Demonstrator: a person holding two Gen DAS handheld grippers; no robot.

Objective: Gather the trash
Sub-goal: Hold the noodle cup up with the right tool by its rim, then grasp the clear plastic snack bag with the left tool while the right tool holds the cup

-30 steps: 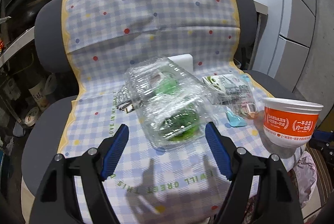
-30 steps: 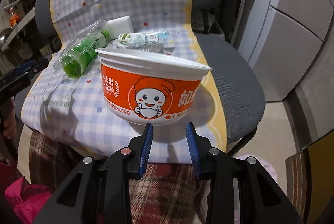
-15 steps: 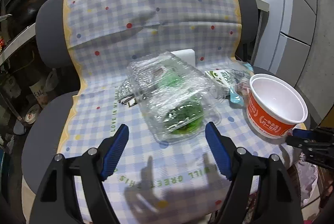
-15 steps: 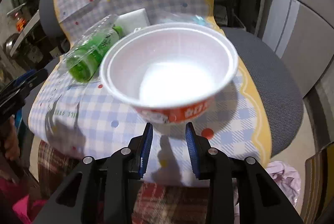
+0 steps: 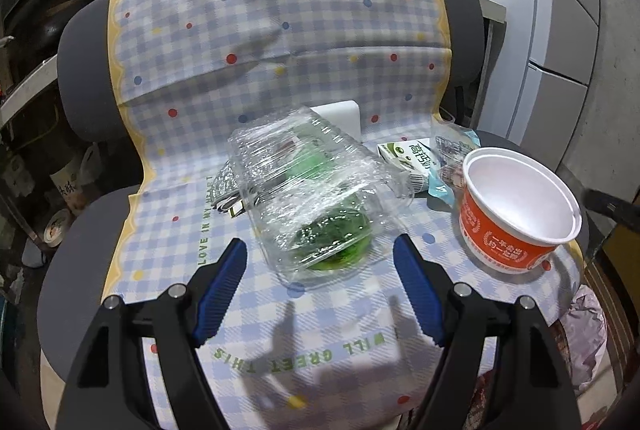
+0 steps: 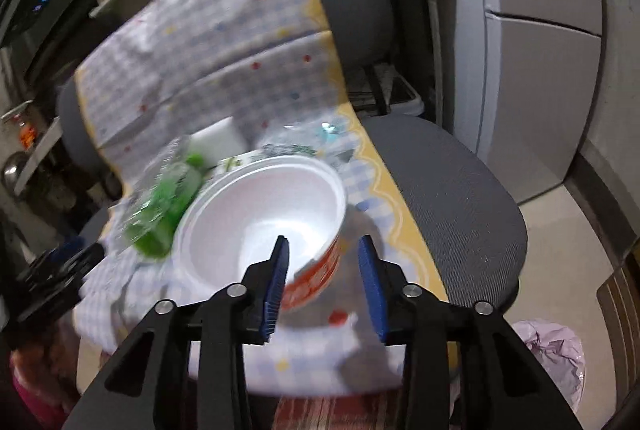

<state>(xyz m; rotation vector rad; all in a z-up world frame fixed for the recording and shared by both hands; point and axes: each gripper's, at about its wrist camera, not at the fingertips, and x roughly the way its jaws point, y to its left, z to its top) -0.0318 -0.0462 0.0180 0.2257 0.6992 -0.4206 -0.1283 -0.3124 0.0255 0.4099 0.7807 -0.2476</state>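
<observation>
the left gripper [image 5: 320, 262] stood wide open, holding nothing, its blue pads either side of the near end of a clear plastic box [image 5: 308, 189] that lay on the checked cloth [image 5: 280, 41] covering a grey chair [image 5: 72, 69]. whether the pads touched the box could not be told; they seemed just short of it. something green showed through the box's crinkled walls. a dark printed wrapper [image 5: 224, 185] peeked out from under the box's left side, and a white block [image 5: 340, 113] stood just behind it.

to the right of the box lay a small green-and-white carton [image 5: 408, 157], with a clear wrapper [image 5: 452, 153] and a pale blue scrap [image 5: 440, 189] beside it. nearest the seat's right edge sat the orange cup [image 5: 516, 218], empty and white inside, tilted a little toward the camera.

in the right wrist view, which was blurred, the right gripper [image 6: 324, 278] was partly open with its pads astride the near rim of the cup [image 6: 264, 213]: the left pad inside the bowl, the right pad outside the orange wall. no contact could be made out, so it held nothing as far as could be seen. beyond the cup the green of the box [image 6: 160, 205] smeared to the left. a crumpled lilac bag [image 6: 556, 350] lay on the floor below the seat's right side.
</observation>
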